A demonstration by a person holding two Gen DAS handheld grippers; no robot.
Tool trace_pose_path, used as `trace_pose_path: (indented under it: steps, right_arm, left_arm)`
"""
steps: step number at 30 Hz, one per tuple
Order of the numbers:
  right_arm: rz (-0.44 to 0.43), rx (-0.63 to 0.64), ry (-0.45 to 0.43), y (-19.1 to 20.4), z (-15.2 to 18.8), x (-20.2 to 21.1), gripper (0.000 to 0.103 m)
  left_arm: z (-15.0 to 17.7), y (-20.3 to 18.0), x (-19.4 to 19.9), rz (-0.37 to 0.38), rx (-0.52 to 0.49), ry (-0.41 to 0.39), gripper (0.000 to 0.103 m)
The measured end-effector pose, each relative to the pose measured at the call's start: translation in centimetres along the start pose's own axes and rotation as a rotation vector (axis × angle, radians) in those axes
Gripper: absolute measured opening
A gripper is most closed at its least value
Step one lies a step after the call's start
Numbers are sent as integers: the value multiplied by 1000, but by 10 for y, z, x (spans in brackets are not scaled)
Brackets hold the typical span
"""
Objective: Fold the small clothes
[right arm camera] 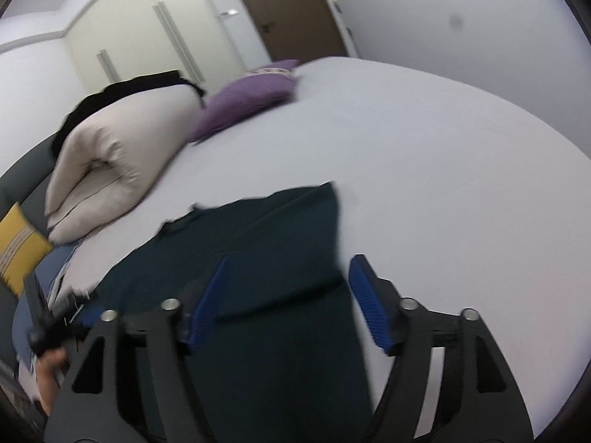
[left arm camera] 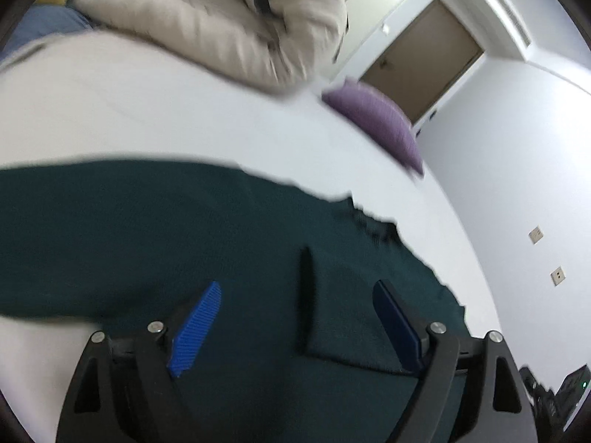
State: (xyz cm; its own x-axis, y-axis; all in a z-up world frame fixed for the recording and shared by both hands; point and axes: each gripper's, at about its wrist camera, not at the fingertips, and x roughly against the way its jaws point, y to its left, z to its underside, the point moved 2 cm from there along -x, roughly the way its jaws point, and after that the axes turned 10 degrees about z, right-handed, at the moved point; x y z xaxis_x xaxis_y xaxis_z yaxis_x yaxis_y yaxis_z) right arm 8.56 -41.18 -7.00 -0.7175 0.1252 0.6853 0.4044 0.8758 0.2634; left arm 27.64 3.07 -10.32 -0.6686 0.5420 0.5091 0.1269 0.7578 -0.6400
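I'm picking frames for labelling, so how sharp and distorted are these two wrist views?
Left wrist view: heavy motion blur smears the rolled beige duvet and the dark green garment edge; fisheye bends the bed into a dome. Right wrist view: milder blur, the purple pillow soft, the same curving, dark vignette corners. Even indoor light, no glare in either.

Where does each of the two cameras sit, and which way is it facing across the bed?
Left wrist: sits on the left claw, looking down over the dark green garment toward the purple pillow and door; its open blue fingers show.
Right wrist: sits on the right claw, looking across the white bed toward the folded duvet; open fingers and a hand show.
Shared: garment, bed, pillow, duvet, door.
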Motion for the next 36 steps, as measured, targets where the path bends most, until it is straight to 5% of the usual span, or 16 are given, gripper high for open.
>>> trace_pose_path:
  steps: [5, 12, 19, 22, 24, 27, 32, 36]
  right_arm:
    - [-139, 89, 98, 49, 47, 28, 72]
    - [-254, 140, 201, 115, 100, 39, 72]
    - [-295, 175, 228, 159, 128, 52, 72]
    - [-297, 173, 228, 159, 132, 63, 72]
    - [-297, 161, 228, 155, 131, 66, 72]
    - [-298, 138, 234, 147, 127, 61, 72]
    - [-302, 76, 245, 124, 121, 46, 72]
    - [-295, 17, 259, 103, 121, 35, 72]
  left_arm:
    - [-7, 74, 94, -26, 173, -114, 82]
    - [20, 208, 222, -64, 590, -375, 79]
    - [33, 256, 232, -50, 787, -480, 78]
    - [22, 268, 213, -44, 832, -509, 57]
    - [15, 281, 203, -53, 853, -494, 22]
    - [15, 300, 200, -57, 910, -477, 10]
    - [-20, 236, 199, -155, 625, -432, 10]
    - [-49, 126, 148, -199, 255, -285, 10]
